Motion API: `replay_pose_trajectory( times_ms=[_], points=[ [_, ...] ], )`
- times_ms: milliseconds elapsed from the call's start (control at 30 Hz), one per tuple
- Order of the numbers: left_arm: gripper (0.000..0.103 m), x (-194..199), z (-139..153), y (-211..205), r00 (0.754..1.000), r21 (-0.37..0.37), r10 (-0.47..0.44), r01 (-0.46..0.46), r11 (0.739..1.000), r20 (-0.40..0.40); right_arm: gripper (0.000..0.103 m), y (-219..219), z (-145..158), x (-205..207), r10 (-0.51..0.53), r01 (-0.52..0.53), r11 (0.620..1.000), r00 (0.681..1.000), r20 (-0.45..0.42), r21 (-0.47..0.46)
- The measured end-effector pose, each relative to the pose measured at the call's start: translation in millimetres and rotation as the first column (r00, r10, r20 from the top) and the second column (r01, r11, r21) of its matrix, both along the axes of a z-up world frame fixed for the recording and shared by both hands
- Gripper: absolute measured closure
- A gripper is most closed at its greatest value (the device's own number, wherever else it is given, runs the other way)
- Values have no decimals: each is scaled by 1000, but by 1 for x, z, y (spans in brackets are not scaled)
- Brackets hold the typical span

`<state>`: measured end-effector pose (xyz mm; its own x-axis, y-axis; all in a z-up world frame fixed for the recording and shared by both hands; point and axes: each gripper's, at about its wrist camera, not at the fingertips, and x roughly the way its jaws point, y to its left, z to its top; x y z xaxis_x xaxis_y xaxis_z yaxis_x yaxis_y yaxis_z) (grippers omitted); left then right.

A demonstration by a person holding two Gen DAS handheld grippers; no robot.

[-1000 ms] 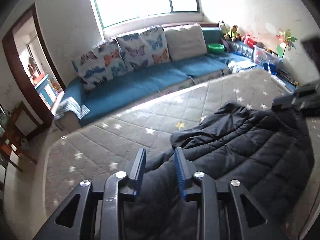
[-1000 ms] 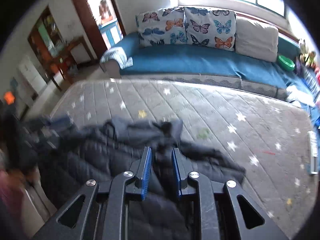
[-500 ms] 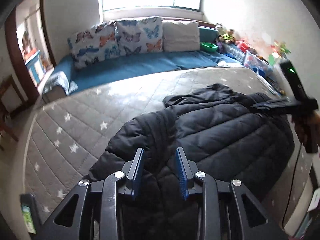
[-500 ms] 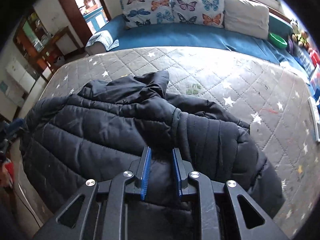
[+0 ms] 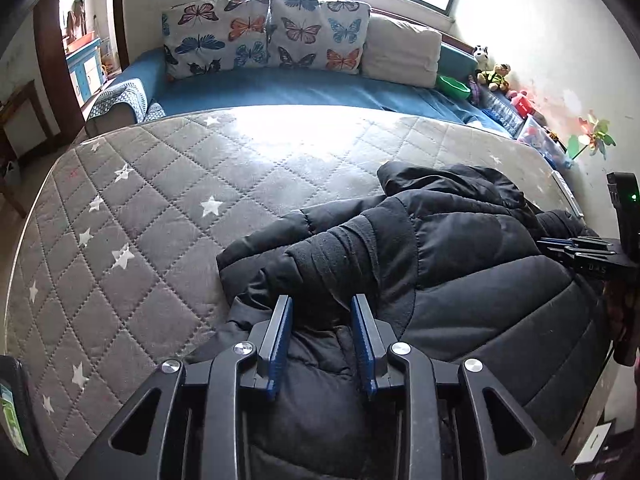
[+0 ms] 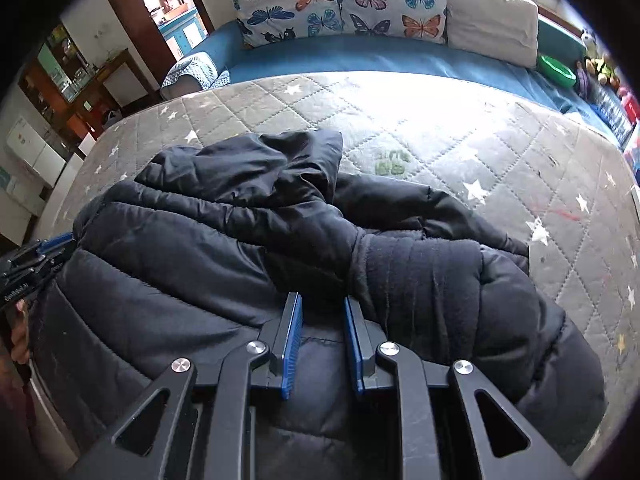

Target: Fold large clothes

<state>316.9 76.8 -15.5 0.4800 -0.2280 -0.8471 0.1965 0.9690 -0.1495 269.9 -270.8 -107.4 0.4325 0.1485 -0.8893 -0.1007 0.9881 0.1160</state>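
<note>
Black puffer jacket (image 5: 460,264) lies bunched on the star-quilted mattress (image 5: 160,208), near edge. Left gripper (image 5: 322,312) and right gripper (image 6: 320,308) both apart over jacket fabric; contact unclear. Green bowl (image 5: 453,86) on sofa, contents possibly none.

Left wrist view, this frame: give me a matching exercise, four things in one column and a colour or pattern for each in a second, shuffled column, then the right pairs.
Things:
1. puffer jacket
2. mattress
3. sofa cushions
4. bowl

Colours or patterns:
A. green
B. grey quilting with white stars
C. black
D. white with coloured butterflies

Pairs: 1-C, 2-B, 3-D, 4-A
</note>
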Motion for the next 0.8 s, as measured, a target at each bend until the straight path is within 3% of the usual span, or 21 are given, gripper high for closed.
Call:
replay_pose_trajectory(
  times_ms=[167, 267, 467, 667, 800],
  points=[
    [69, -15, 18, -4, 998, 13, 3, -4, 1000, 67, 79, 1, 20, -15, -12, 12, 1000, 999, 46, -9],
    [69, -33, 37, -6, 995, 26, -12, 9, 1000, 98, 79, 12, 38, -36, 29, -26, 999, 996, 84, -44],
    [69, -85, 70, -27, 982, 23, -85, 83, 996, 169, 76, 38, 52, -84, 135, -131, 990, 988, 78, -55],
    [69, -128, 67, -48, 974, -15, -139, 144, 989, 176, 67, 59, 46, -116, 195, -188, 978, 977, 85, -87],
    [69, -137, 46, -56, 981, -28, -144, 148, 989, 128, 51, 72, 37, -123, 213, -201, 972, 973, 92, -122]
  ],
)
